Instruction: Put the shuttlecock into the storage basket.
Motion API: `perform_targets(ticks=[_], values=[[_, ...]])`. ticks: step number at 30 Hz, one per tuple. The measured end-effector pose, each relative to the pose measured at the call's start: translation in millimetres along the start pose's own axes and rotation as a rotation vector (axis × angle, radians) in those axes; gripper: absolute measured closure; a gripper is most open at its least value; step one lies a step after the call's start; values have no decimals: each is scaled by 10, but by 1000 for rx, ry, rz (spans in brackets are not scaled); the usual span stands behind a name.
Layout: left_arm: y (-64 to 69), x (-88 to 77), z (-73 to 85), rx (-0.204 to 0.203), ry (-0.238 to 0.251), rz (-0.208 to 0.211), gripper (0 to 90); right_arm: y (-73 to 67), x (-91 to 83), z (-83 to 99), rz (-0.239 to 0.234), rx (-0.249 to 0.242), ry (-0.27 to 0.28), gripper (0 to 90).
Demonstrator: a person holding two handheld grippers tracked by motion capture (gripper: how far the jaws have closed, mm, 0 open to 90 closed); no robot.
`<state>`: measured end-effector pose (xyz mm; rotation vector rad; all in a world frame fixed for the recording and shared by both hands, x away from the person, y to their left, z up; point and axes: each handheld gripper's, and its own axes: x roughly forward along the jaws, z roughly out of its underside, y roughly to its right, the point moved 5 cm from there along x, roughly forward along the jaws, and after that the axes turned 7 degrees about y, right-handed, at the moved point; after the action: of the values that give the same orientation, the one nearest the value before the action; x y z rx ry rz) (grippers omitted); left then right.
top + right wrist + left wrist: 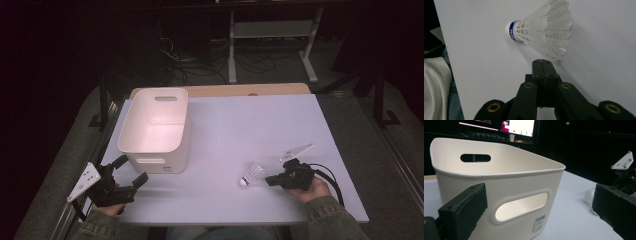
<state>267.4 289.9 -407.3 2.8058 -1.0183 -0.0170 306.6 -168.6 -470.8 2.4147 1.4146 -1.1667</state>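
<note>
From the high view, my right gripper (272, 180) sits at the lower right of the frame, lying low over the pale surface (240, 125) and pointing toward frame left. In the right gripper view its two black jaws are pressed flat against each other with nothing between them. The shuttlecock (251, 175) lies on its side on the surface just ahead of those jaw tips, in the lower right of centre in the high view, white cork head toward frame left and the feather skirt toward the gripper. In the right gripper view the shuttlecock (541, 31) fills the upper middle of the frame; I read a blue band around the cork, and the skirt's lower edge comes very near the closed tips; I cannot tell whether it touches them. My left gripper (131, 173) is at the lower left of the high view, jaws spread wide apart, empty, aimed at the near wall of the white bin (131, 131). The bin stands upright at centre left of the surface. In the left gripper view the bin (499, 185) is close in front, showing a handle slot and a small label low on its near wall.
</note>
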Motion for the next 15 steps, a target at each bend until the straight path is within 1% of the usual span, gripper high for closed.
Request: perform_targets(ticks=[1, 2, 4, 7, 8, 12, 14, 15], values=[[-2, -2, 1, 1, -2, -2, 0, -3, 2, -1, -5, 3, -1, 884], [-3, -3, 1, 2, -3, -5, 0, -3, 8, -3, -2, 9, -2, 884], [-6, -5, 3, 2, -6, -5, 0, 13, 24, -6, 4, 6, -1, 884], [-1, -1, 3, 3, -4, -2, 0, 24, 26, -21, 14, 22, 5, 884], [-1, 1, 3, 1, -3, -3, 0, 35, 21, -27, 15, 13, 9, 884], [-3, -1, 6, 4, -7, -5, 0, 44, 27, -52, 20, 24, 14, 884], [1, -1, 10, -2, -11, -3, 0, 55, 49, -63, 21, 16, 18, 883], [5, -2, 12, -3, -14, -1, 0, 44, 55, -74, 23, 29, 14, 884]])
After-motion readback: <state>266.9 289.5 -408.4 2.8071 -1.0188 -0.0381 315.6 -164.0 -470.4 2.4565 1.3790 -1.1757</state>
